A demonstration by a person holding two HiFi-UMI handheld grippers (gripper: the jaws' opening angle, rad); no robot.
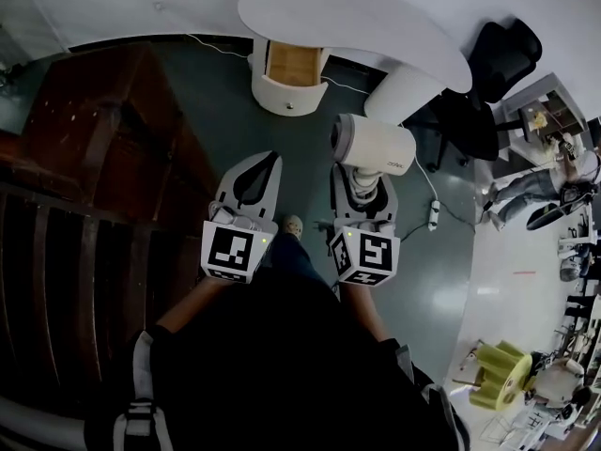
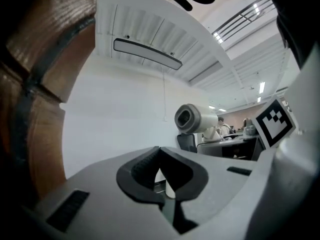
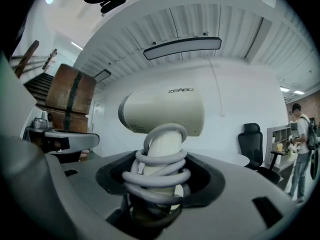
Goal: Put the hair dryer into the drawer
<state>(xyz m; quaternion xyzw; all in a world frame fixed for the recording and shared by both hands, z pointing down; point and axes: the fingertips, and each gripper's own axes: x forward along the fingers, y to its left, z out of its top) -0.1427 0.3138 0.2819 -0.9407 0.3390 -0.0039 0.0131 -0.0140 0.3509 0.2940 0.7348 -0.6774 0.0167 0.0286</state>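
A cream hair dryer (image 1: 374,145) with its grey cord wound round the handle stands upright in my right gripper (image 1: 364,180), which is shut on the handle. In the right gripper view the dryer's barrel (image 3: 162,115) fills the middle, and the coiled handle sits between the jaws of the right gripper (image 3: 161,184). My left gripper (image 1: 267,162) is beside it on the left, jaws together and empty. The left gripper view shows its tips (image 2: 160,151) meeting, with the dryer (image 2: 192,118) off to the right. Ahead, the white drawer (image 1: 287,100) stands pulled out under the white curved table (image 1: 357,22), showing a bare wooden inside.
A wooden staircase (image 1: 84,177) rises at the left. The table's white round leg (image 1: 404,92), a black office chair (image 1: 488,83) and a power strip (image 1: 434,216) on the grey floor lie to the right. A person (image 1: 545,181) stands at the far right.
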